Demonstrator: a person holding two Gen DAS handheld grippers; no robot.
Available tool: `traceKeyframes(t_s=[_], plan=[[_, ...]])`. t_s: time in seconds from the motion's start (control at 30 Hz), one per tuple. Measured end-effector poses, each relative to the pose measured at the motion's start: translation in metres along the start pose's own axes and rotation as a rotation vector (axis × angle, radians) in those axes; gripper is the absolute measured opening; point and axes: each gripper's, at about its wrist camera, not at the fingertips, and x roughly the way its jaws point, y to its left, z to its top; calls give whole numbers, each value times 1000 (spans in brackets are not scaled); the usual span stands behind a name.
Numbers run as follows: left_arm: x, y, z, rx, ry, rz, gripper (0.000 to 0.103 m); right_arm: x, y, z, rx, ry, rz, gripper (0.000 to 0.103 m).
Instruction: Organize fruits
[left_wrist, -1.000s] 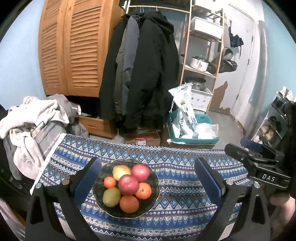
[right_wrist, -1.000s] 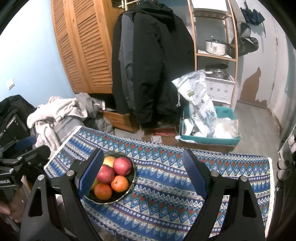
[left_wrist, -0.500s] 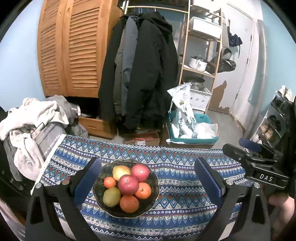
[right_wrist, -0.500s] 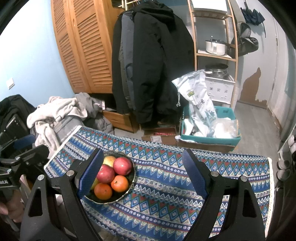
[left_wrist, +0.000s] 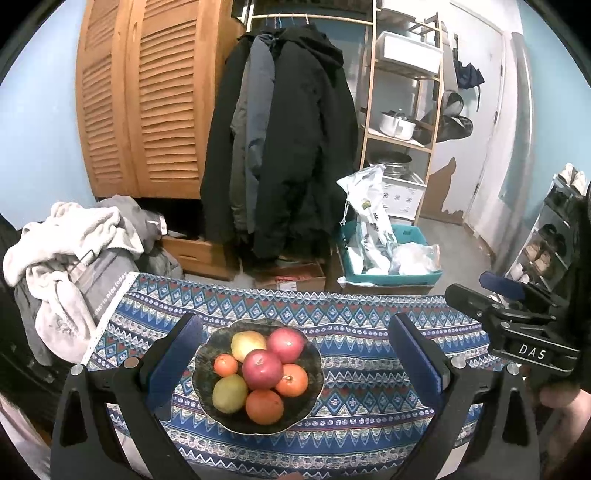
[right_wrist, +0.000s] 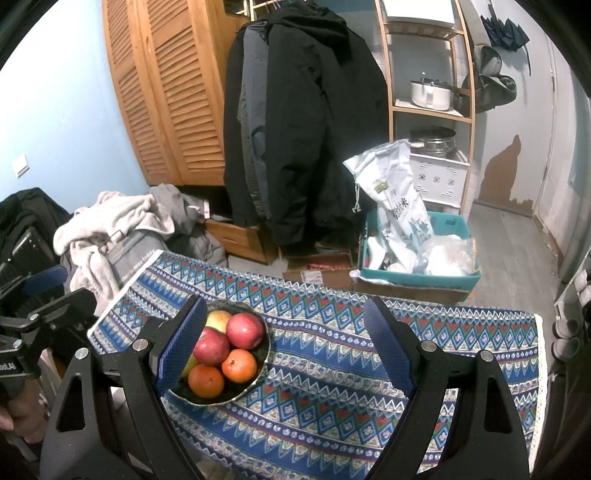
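A dark bowl (left_wrist: 314, 354) (right_wrist: 264, 349) sits on a blue patterned tablecloth (left_wrist: 362, 402) (right_wrist: 332, 387). It holds two red apples (left_wrist: 262, 369) (right_wrist: 210, 345), several oranges (left_wrist: 264, 406) (right_wrist: 239, 365) and two yellow-green fruits (left_wrist: 229, 393). My left gripper (left_wrist: 295, 354) hovers above and short of the bowl, open, with the fruit seen between its blue pads. My right gripper (right_wrist: 286, 343) is open too, over bare cloth to the right of the bowl; its left finger (right_wrist: 181, 343) hides the bowl's left side. Nothing is held.
A heap of clothes (left_wrist: 74, 254) (right_wrist: 118, 225) lies off the table's left end. Behind stand a wooden wardrobe (left_wrist: 147, 103), hanging coats (left_wrist: 280, 147), a shelf (right_wrist: 428, 110) and a teal box with bags (right_wrist: 417, 254). The right gripper's body (left_wrist: 517, 332) shows at right in the left wrist view.
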Motion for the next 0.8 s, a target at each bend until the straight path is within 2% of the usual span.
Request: traceKeyframes(t_s=[0.57,0.8], plan=[[1,0,0,-19,17,-25,102,-2,1,2,5,2,8,85],[1,-1,-3,-9,6,-4,102,-1,-1,4,4,14,7,86]])
